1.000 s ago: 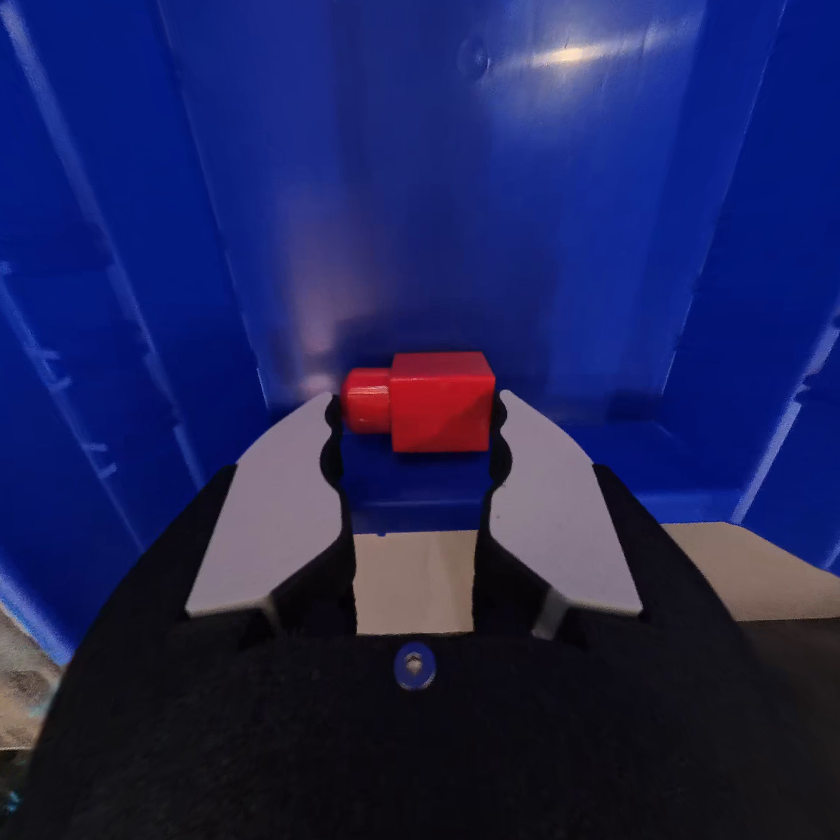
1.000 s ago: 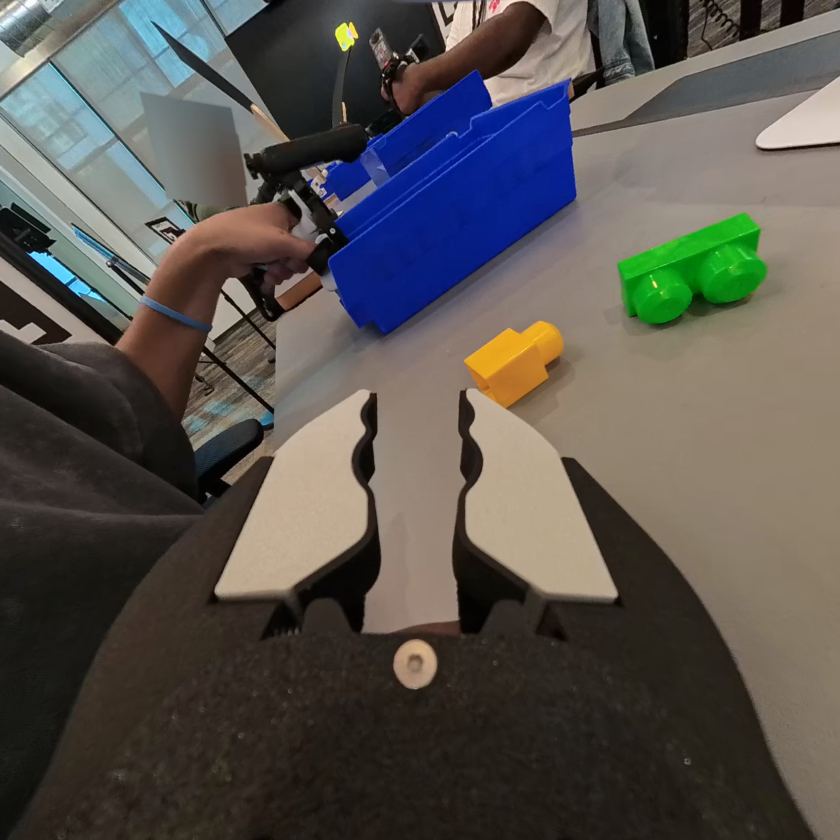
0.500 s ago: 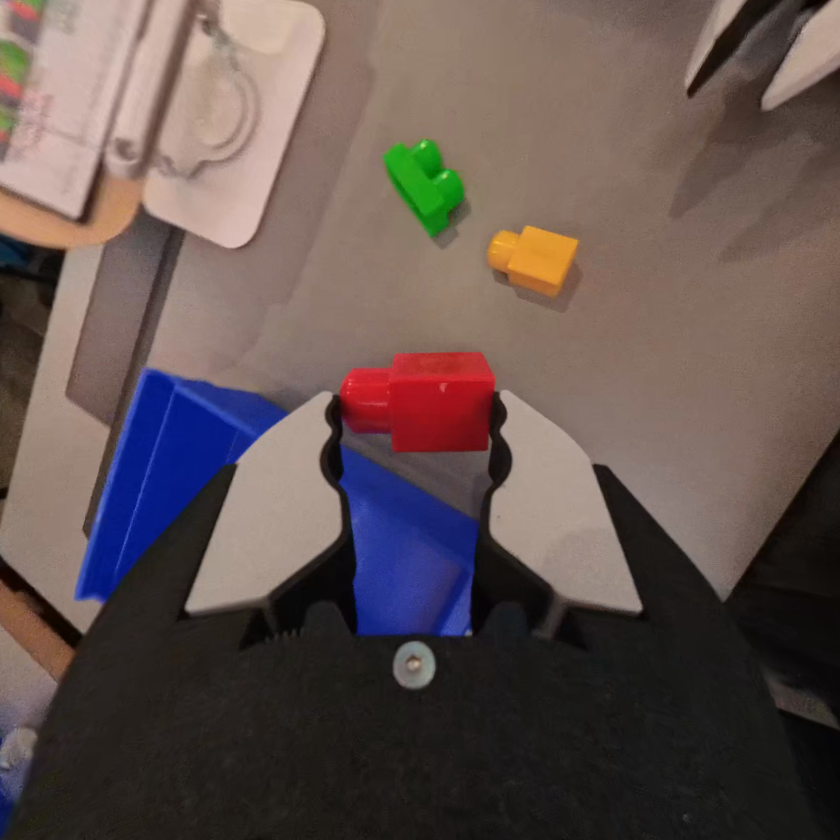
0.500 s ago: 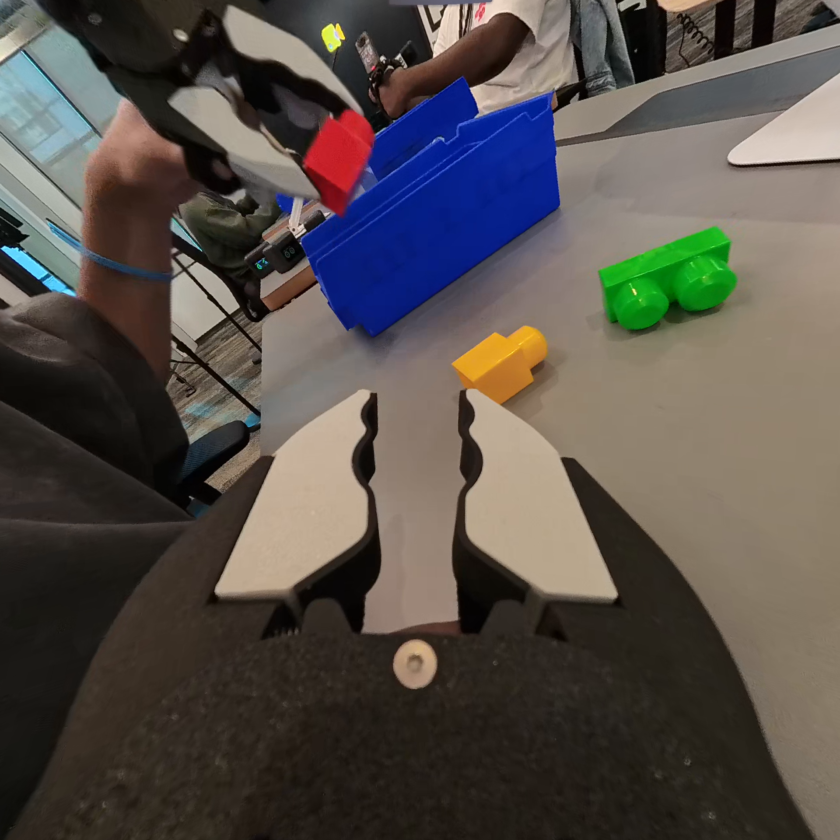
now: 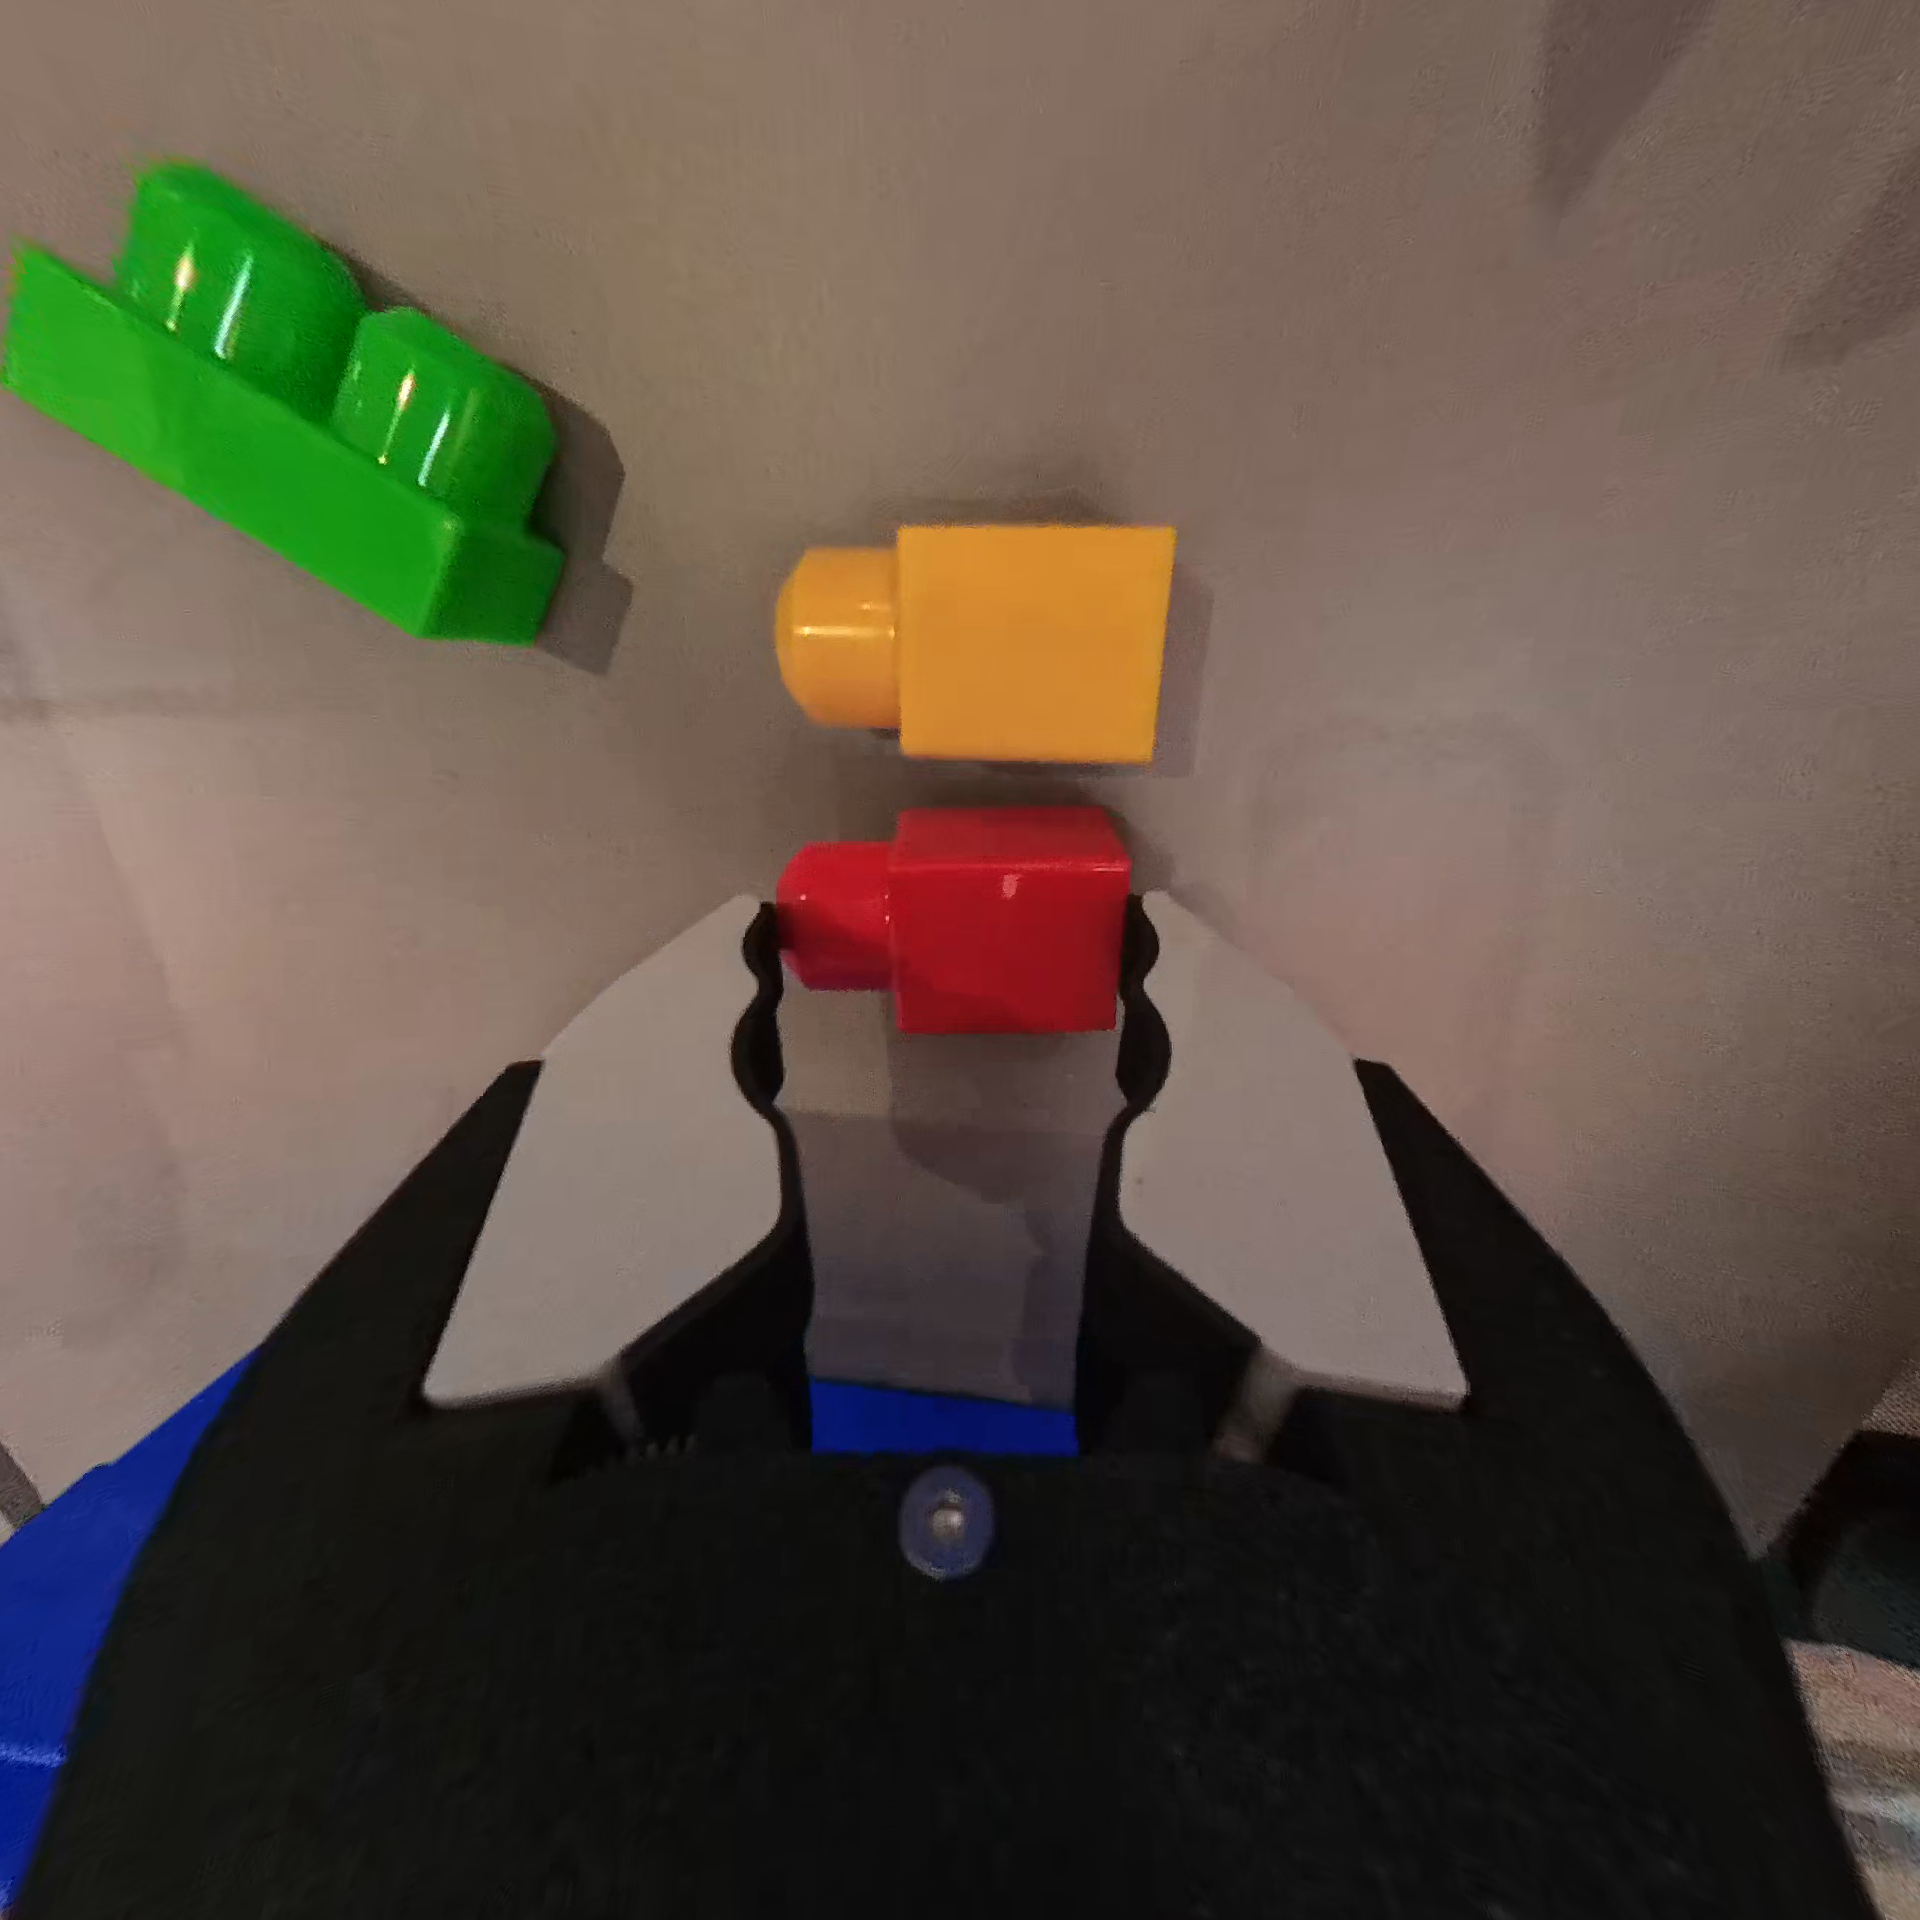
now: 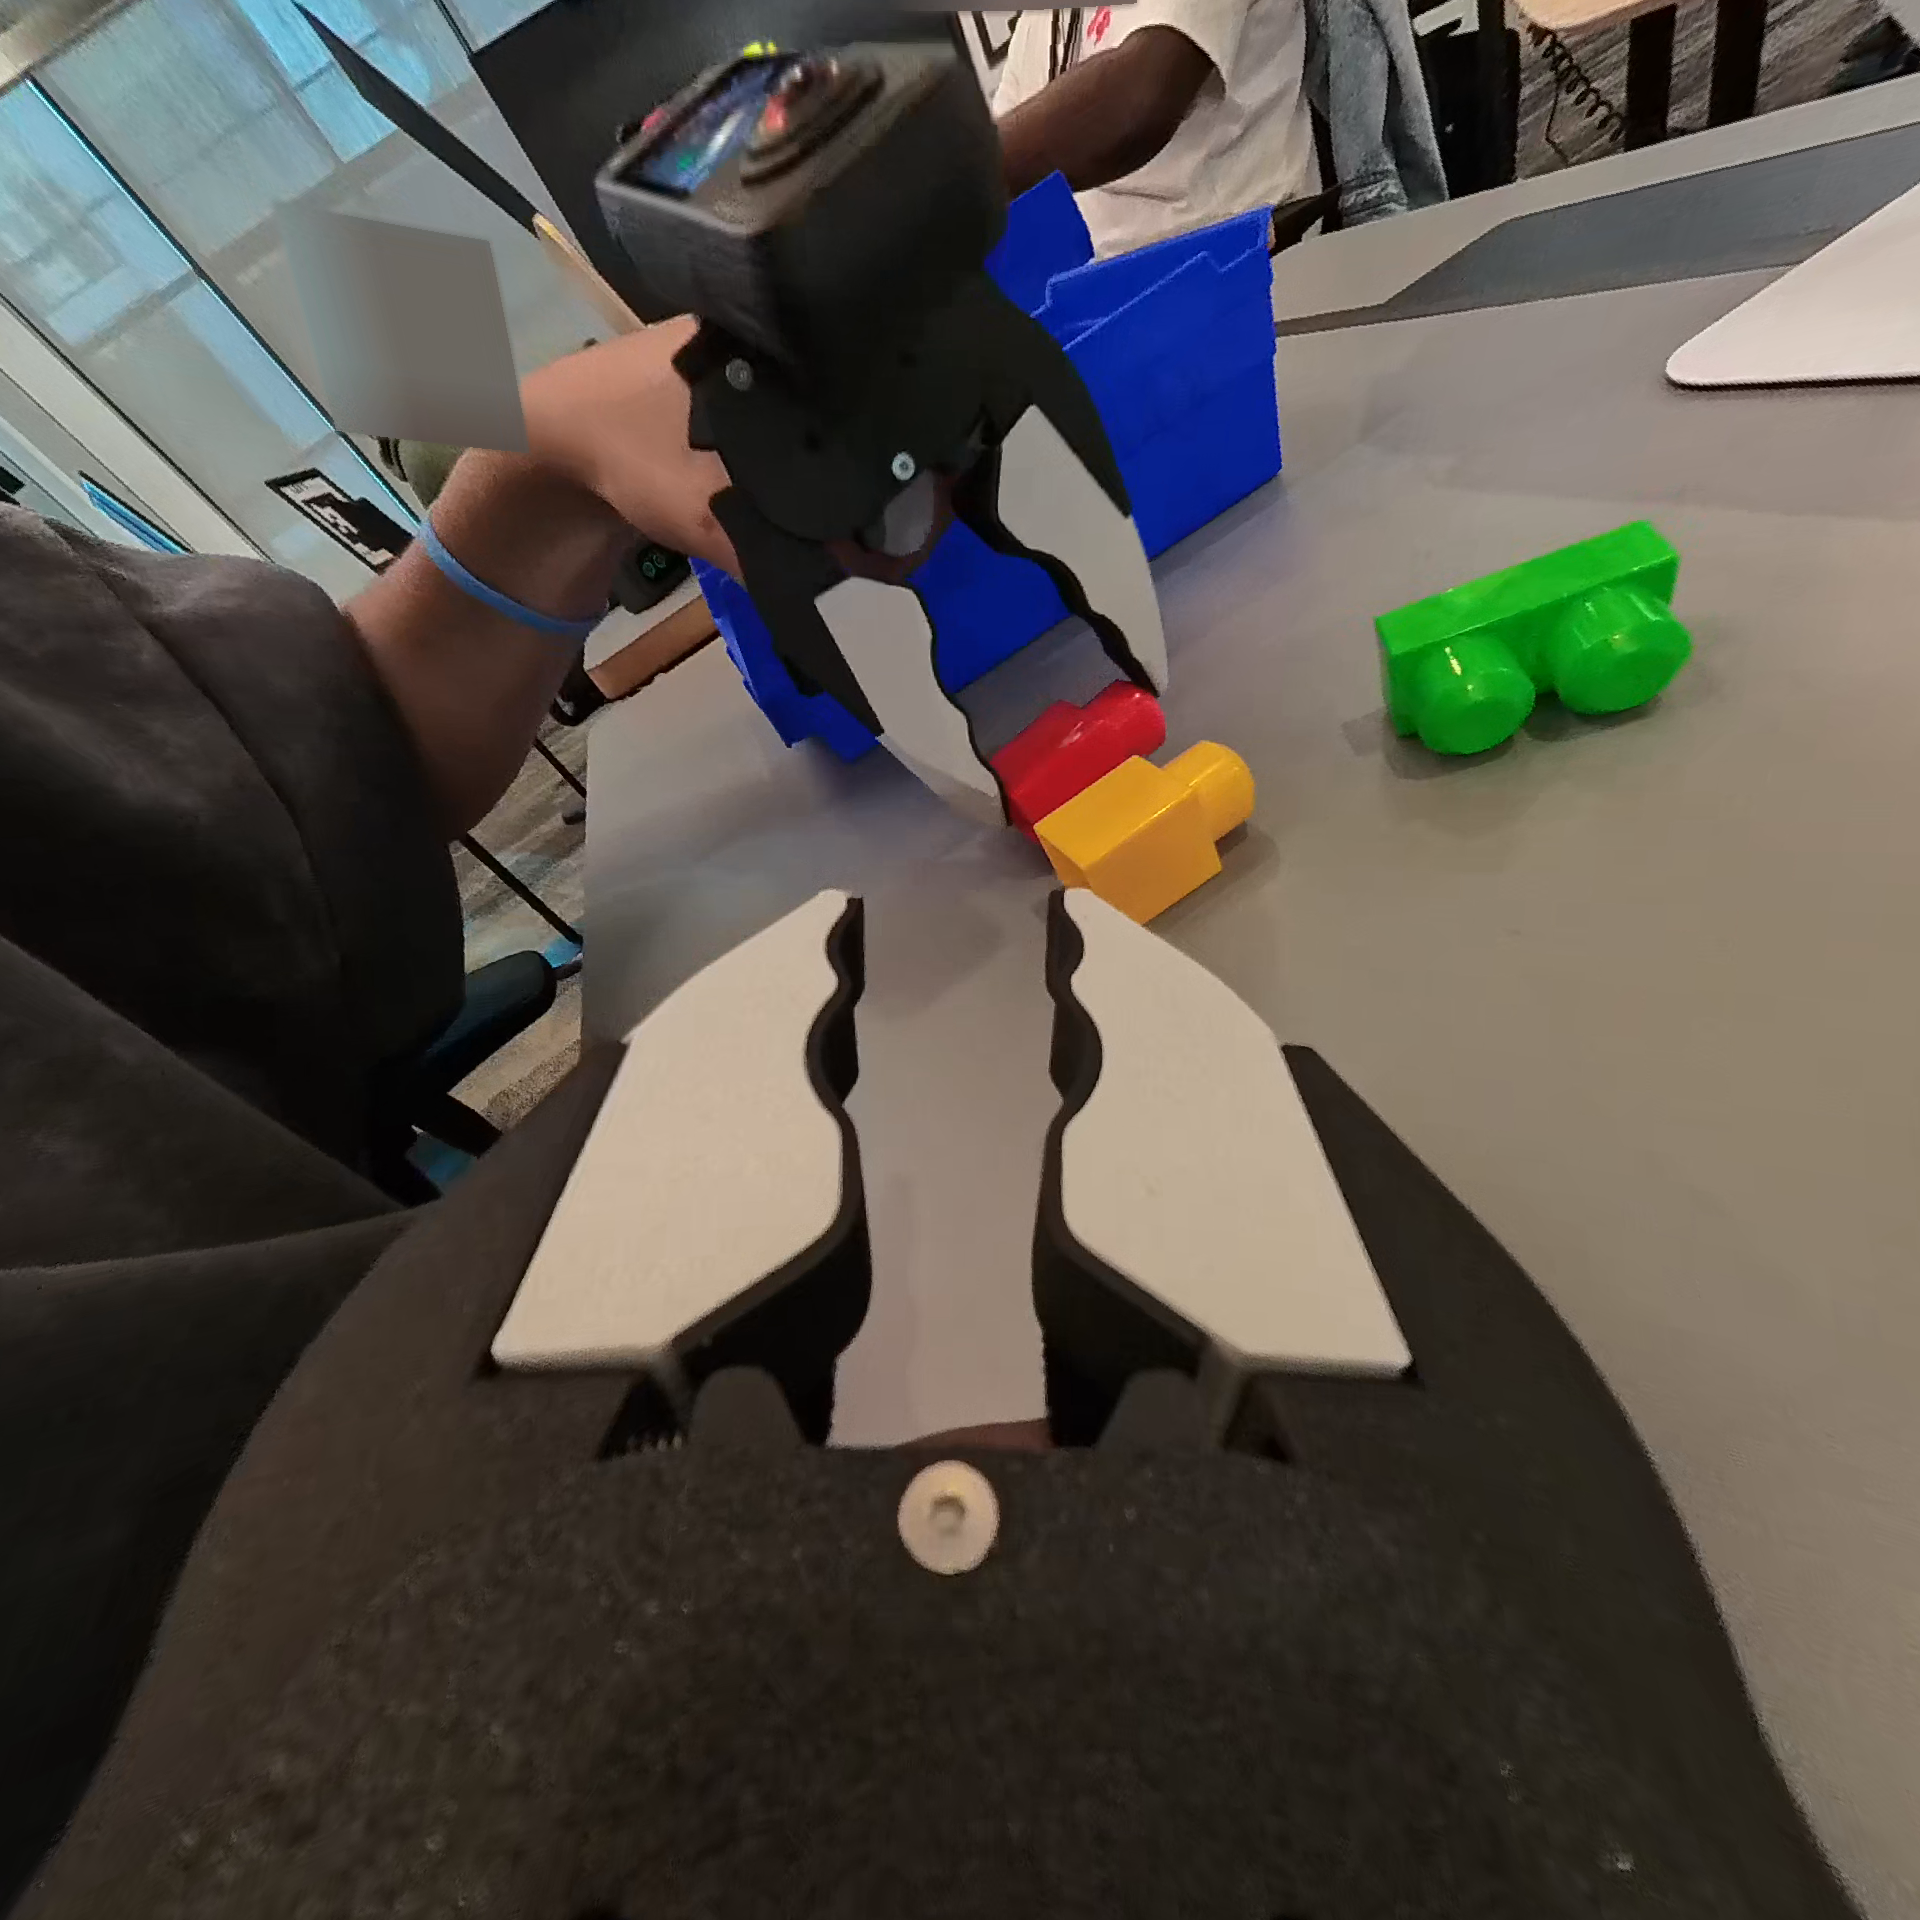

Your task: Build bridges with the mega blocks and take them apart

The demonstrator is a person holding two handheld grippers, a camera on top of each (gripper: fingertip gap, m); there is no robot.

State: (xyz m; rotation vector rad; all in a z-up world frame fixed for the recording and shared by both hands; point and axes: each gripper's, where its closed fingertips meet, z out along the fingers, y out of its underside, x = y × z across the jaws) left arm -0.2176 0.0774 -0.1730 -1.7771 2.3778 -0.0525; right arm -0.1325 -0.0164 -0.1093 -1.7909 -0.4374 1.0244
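Note:
My left gripper (image 5: 951, 920) is shut on a red one-stud block (image 5: 966, 920), held on its side low over the grey table, right beside a yellow one-stud block (image 5: 987, 644) that lies on its side. A green two-stud block (image 5: 281, 416) lies to the upper left. In the right wrist view the left gripper (image 6: 1070, 748) holds the red block (image 6: 1075, 743) down next to the yellow block (image 6: 1143, 826), with the green block (image 6: 1527, 639) to the right. My right gripper (image 6: 956, 914) is open and empty, just short of the yellow block.
A blue bin (image 6: 1153, 416) stands on the table behind the blocks; its edge shows in the left wrist view (image 5: 935, 1418). A white flat object (image 6: 1829, 322) lies at the far right. A person in a white shirt (image 6: 1164, 114) sits beyond the bin. There is about 15 cm between the tips of the two grippers.
My left gripper carried the red block out of the blue bin, over the table and down beside the yellow block. My right gripper stayed open and nearly still.

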